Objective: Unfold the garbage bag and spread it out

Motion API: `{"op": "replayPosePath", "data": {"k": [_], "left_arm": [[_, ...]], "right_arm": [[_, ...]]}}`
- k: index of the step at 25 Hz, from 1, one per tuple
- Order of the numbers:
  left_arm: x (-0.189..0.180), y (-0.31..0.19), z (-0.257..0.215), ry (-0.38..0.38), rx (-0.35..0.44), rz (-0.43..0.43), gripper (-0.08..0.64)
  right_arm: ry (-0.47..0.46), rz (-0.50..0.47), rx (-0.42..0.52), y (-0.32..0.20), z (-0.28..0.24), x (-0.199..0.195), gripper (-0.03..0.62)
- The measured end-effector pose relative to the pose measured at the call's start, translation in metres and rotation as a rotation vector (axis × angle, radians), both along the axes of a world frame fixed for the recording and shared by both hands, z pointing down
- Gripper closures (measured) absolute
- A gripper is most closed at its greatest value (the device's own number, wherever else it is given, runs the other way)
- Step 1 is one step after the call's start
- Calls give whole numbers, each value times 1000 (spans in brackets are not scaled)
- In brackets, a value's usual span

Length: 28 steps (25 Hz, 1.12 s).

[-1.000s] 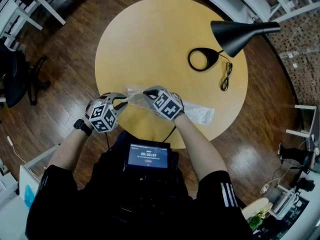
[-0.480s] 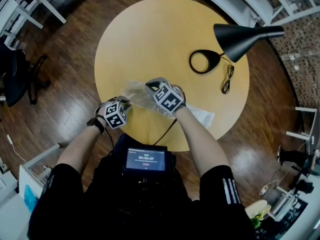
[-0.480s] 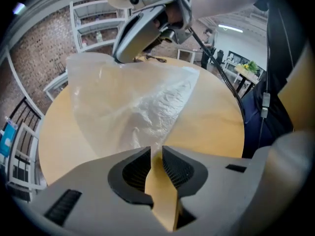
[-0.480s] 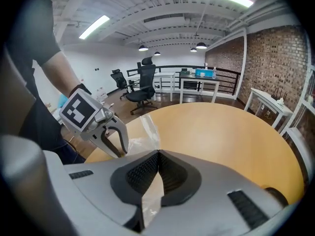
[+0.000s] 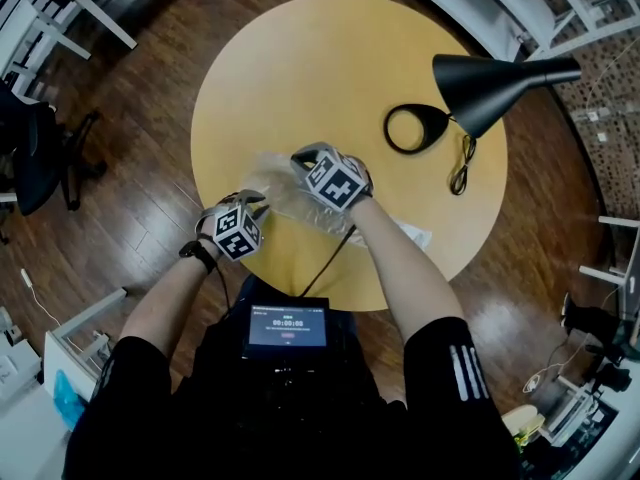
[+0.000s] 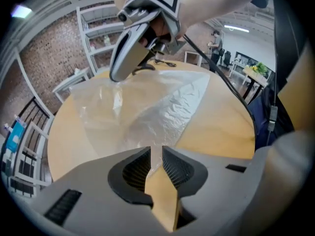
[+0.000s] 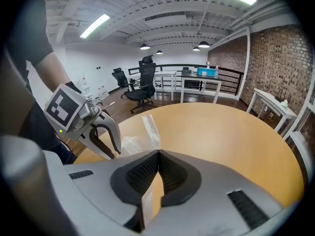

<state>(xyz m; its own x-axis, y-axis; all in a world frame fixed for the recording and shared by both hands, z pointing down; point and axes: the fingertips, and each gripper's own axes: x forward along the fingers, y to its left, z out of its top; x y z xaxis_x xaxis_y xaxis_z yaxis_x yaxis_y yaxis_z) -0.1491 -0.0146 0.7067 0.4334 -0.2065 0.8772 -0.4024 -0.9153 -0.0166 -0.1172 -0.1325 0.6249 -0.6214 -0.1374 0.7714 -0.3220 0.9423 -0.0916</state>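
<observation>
A clear garbage bag (image 5: 283, 192) lies partly opened on the round yellow table (image 5: 320, 58), its folded tail (image 5: 410, 234) trailing right under my right forearm. My left gripper (image 5: 254, 202) is near the table's front-left edge, its jaws nearly together on a corner of the bag (image 6: 162, 107). The film fans out ahead of the left gripper (image 6: 156, 151) in the left gripper view. My right gripper (image 5: 300, 160) is shut on the bag's other layer, and a strip of the bag (image 7: 149, 126) rises from the right gripper (image 7: 158, 154). The film stretches between the two.
A black desk lamp (image 5: 500, 73) leans over the table's right side, with its ring base (image 5: 418, 128) and coiled cable (image 5: 462, 164) on the tabletop. White shelving (image 5: 480, 8) stands behind, and an office chair (image 5: 35, 153) is at the left on the wood floor.
My left gripper has sunk toward the table's near edge and rolled. My right gripper has moved away up the table. The bag between them has spread wider.
</observation>
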Motion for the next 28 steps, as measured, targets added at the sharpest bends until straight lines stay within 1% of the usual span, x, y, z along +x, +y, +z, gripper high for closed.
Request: {"op": "replayPosePath", "data": {"k": [3, 6, 11, 18, 24, 25, 28], "left_arm": [[-2, -1, 16, -28, -44, -11, 489], [-4, 4, 19, -12, -67, -26, 514], [-9, 11, 18, -6, -62, -24, 514], [-8, 17, 20, -16, -45, 0, 514], [-6, 16, 15, -10, -38, -2, 514], [-6, 16, 15, -11, -37, -1, 514], [-6, 15, 16, -11, -30, -3, 514]], "right_arm": [[3, -8, -9, -3, 5, -2, 586], [12, -2, -6, -11, 9, -4, 586], [43, 16, 17, -37, 15, -2, 586], [114, -20, 75, -63, 39, -6, 584], [215, -83, 73, -68, 72, -6, 581], [229, -86, 72, -68, 77, -4, 555], [263, -81, 62, -68, 90, 2, 554]]}}
